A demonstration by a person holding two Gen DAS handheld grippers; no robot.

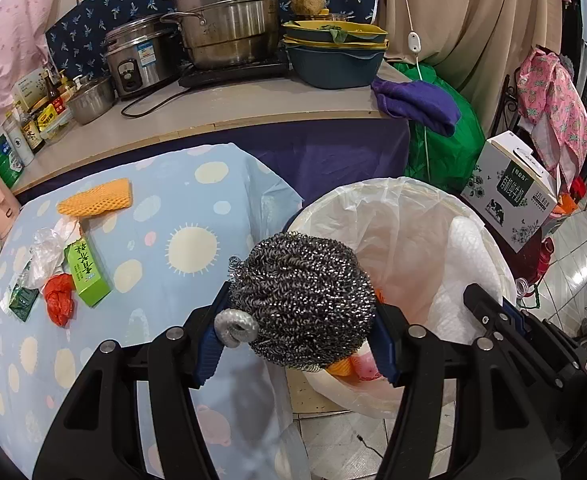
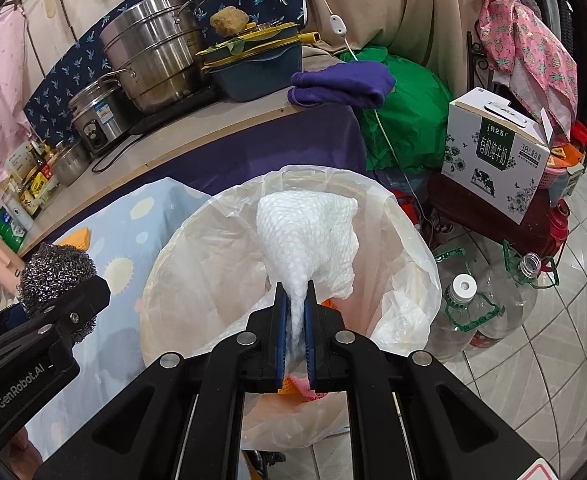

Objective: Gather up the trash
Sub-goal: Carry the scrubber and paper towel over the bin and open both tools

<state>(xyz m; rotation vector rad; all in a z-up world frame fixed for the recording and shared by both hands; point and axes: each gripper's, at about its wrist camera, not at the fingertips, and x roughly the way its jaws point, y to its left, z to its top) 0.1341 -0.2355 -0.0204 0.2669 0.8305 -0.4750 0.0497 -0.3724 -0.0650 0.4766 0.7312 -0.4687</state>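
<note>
Midway: left gripper clamps a scourer, right gripper pinches a paper towel over the bin (some trash already inside); carton and wrappers remain on the table.

Tiled floor, wood counter w/ steel pots, beige curtain

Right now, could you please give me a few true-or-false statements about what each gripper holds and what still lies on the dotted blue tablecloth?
1. The left gripper is clamped on a round steel-wool scourer. True.
2. The right gripper is open and empty. False: it pinches a white paper towel.
3. That towel hangs above the plastic-lined trash bin. True.
4. The green tea carton is already in the bin. False: it lies on the tablecloth.
5. An orange foam net lies on the cloth. True.
</note>
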